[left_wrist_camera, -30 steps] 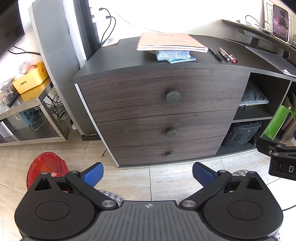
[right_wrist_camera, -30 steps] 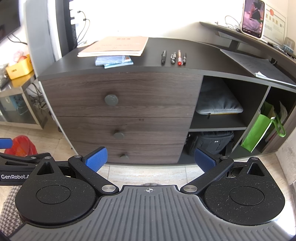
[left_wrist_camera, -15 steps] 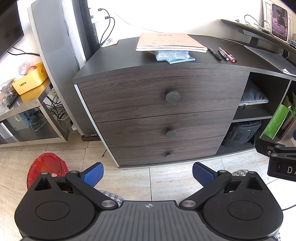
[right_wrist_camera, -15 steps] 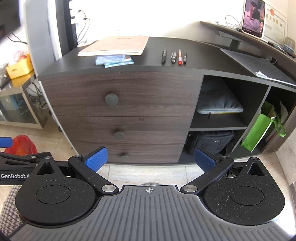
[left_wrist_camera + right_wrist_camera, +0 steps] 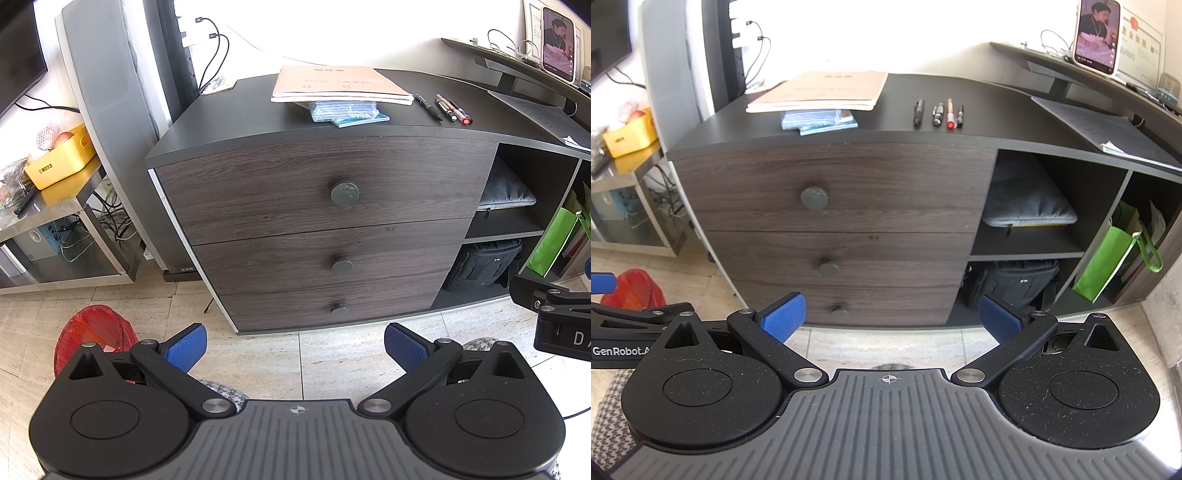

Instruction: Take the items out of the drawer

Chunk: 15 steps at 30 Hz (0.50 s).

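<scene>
Nearest to the cameras, the left claw (image 5: pixel 293 341) and the right claw (image 5: pixel 891 317) both stand wide, with nothing between their blue pads. Both hang above the tiled floor (image 5: pixel 258 354), well apart from the furniture. The task has not really begun.

In front of them stands the dark cabinet (image 5: pixel 738 192) with three drawers, all closed. The top drawer (image 5: pixel 321 184) has a round flat knob (image 5: pixel 344 194), the middle one has a smaller knob (image 5: pixel 341 266), and the lowest knob (image 5: pixel 339 309) is the smallest. The items to take out are hidden inside, and I cannot tell which drawer holds them.

The first risk is the grip on the knob. It is round and looks smooth, so the pads may slip off when the person pulls, above all if the claw closes only on its edge. A pull that is not straight could jam the drawer.

Further back, on the counter top, a pink notebook (image 5: pixel 820 90) lies on blue packets (image 5: pixel 818 120) close to the front edge, and four pens (image 5: pixel 938 112) lie beside them. A sharp pull could shake the cabinet, so the pens roll or the packets slide off.
</scene>
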Available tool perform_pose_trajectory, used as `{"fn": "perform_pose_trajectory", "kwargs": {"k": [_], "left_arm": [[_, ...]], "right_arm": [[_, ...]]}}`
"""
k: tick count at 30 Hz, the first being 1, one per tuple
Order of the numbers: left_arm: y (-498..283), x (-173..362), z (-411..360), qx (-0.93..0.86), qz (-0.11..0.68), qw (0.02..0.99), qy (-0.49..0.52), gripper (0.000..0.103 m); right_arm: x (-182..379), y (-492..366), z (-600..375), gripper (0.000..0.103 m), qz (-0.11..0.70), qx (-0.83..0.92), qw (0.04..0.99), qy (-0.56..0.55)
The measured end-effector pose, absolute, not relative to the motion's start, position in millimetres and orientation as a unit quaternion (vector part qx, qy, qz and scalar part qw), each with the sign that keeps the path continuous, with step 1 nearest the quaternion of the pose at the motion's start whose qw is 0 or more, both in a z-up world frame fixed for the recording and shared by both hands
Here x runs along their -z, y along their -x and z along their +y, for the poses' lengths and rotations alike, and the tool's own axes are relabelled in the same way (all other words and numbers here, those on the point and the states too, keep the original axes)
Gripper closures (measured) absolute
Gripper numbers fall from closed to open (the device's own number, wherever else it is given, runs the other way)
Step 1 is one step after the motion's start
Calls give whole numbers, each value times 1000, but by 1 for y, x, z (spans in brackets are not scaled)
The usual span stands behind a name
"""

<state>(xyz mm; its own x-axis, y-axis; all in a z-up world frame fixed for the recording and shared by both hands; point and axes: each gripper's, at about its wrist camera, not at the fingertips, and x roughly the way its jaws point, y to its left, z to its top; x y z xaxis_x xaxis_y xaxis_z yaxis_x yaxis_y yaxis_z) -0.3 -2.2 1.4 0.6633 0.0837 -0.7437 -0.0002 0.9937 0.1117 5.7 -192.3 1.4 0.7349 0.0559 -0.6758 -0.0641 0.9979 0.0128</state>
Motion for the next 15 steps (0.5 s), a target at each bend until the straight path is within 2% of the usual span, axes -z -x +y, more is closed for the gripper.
{"fn": "perform_pose_trajectory", "kwargs": {"k": [15], "left_arm": [[-2, -1, -3, -23, 411, 910, -50, 1]], "right_arm": [[0, -6, -191, 0, 364, -30, 931, 7]]}}
